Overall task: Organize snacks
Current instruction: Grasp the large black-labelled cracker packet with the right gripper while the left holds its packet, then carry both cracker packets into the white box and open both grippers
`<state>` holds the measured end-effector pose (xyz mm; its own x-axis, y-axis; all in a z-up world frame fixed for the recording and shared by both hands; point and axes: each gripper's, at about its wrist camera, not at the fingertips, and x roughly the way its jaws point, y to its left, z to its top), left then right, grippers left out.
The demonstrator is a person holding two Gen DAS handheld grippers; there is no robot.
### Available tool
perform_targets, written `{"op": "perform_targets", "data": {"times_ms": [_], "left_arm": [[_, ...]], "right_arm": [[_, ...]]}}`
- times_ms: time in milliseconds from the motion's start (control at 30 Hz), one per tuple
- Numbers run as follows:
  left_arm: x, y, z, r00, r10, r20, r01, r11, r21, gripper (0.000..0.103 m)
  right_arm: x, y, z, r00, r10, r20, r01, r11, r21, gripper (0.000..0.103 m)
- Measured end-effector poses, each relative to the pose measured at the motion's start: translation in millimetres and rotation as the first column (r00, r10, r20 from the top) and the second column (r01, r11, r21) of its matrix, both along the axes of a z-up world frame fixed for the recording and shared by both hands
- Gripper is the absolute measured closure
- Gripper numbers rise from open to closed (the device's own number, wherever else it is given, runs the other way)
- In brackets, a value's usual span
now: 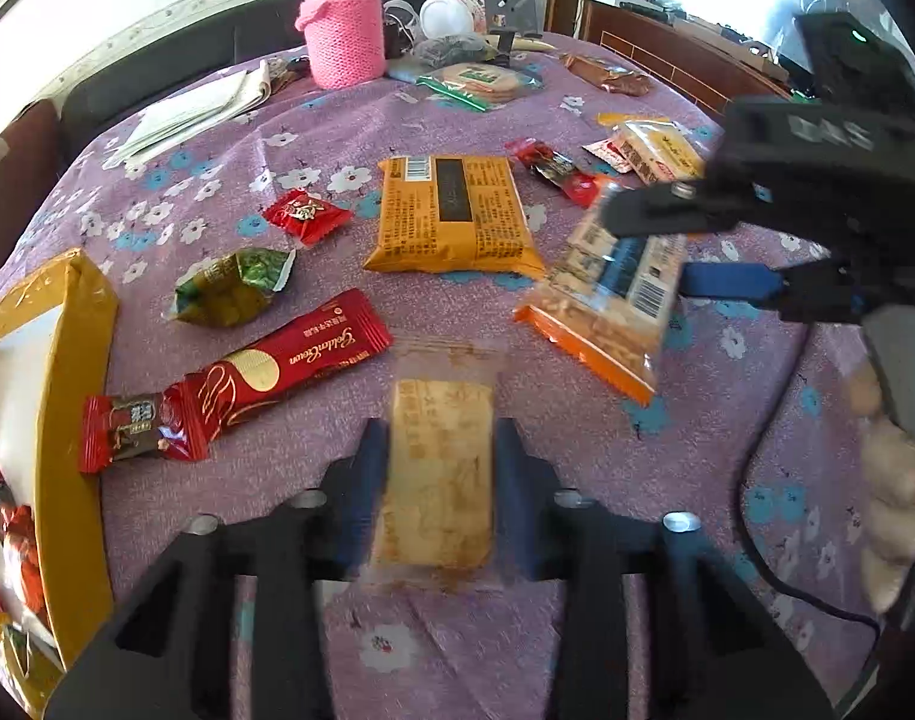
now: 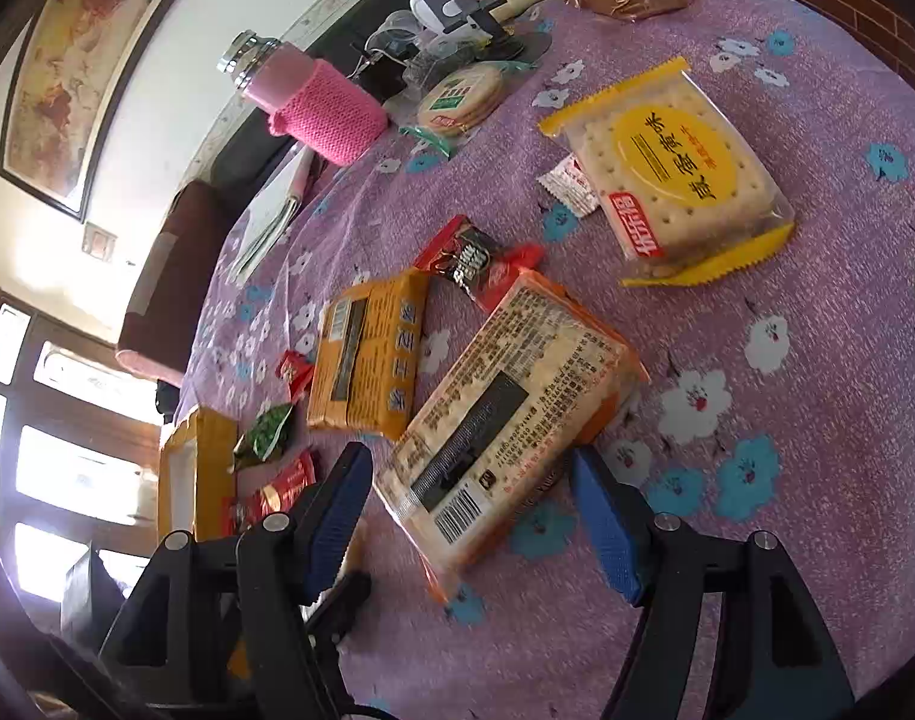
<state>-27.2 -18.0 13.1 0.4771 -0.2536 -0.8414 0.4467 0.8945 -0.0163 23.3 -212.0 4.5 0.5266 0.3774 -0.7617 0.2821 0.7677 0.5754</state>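
The left tongs [image 1: 439, 468] are clenched on a pale biscuit packet [image 1: 436, 474], its long axis running straight ahead between the fingers, above the floral counter [image 1: 577, 450]. The right tongs [image 2: 469, 516] grip an orange-edged cracker pack [image 2: 511, 426] across its barcode end; the pack tilts, its long axis pointing away toward the upper right in the right wrist view. Just left of the left tongs lies a red GoldenCrown wafer bar [image 1: 235, 384], with the yellow box [image 1: 73, 420] beyond it. An orange snack pack [image 1: 451, 216] lies ahead.

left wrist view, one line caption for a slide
Left gripper shut on a cracker pack above the floral tablecloth.
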Motion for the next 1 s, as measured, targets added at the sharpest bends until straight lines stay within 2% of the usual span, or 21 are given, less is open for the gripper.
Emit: {"op": "perform_targets", "data": {"times_ms": [67, 267, 400, 433, 500, 533, 600, 700, 833, 1000], "left_arm": [[-2, 6, 0, 1.000, 0.003, -0.005, -0.003, 1.000, -0.027, 0.072], [-5, 25, 3, 0.999, 0.038, -0.029, -0.041, 0.994, -0.103, 0.072], [-11, 33, 7, 0.998, 0.049, -0.032, -0.053, 0.988, -0.142, 0.072], [-12, 35, 8, 0.998, 0.049, -0.031, -0.053, 0.987, -0.149, 0.072], [-17, 40, 13, 0.998, 0.055, -0.027, -0.058, 0.984, -0.165, 0.072], [-20, 44, 16, 0.998, 0.060, -0.024, -0.063, 0.982, -0.176, 0.072], [-25, 51, 21, 0.997, 0.069, -0.019, -0.072, 0.978, -0.198, 0.072], [-33, 61, 29, 0.996, 0.090, -0.005, -0.089, 0.971, -0.223, 0.072], [-51, 77, 44, 0.992, 0.122, 0.019, -0.113, 0.959, -0.259, 0.072], [-65, 115, 68, 0.980, 0.195, 0.048, -0.172, 0.939, -0.299, 0.072]], "right_arm": [[7, 6, 2, 1.000, -0.008, -0.010, 0.008, 0.999, -0.038, 0.032], [30, 35, 3, 0.997, -0.028, -0.071, 0.009, 0.969, -0.247, 0.027], [43, 58, 2, 0.996, -0.012, -0.093, -0.026, 0.921, -0.389, 0.018], [44, 61, 2, 0.996, -0.003, -0.085, -0.031, 0.916, -0.399, 0.018], [43, 61, 2, 0.997, 0.010, -0.077, -0.040, 0.916, -0.400, 0.022], [41, 60, 1, 0.997, 0.017, -0.081, -0.048, 0.912, -0.408, 0.033], [32, 59, 2, 0.997, 0.035, -0.074, -0.063, 0.900, -0.431, 0.038], [14, 53, 3, 0.997, 0.053, -0.057, -0.072, 0.909, -0.411, 0.040], [-8, 48, 7, 0.997, 0.080, -0.020, -0.082, 0.936, -0.341, 0.042], [-41, 51, 29, 0.990, 0.124, 0.065, -0.103, 0.958, -0.266, 0.043]]}}
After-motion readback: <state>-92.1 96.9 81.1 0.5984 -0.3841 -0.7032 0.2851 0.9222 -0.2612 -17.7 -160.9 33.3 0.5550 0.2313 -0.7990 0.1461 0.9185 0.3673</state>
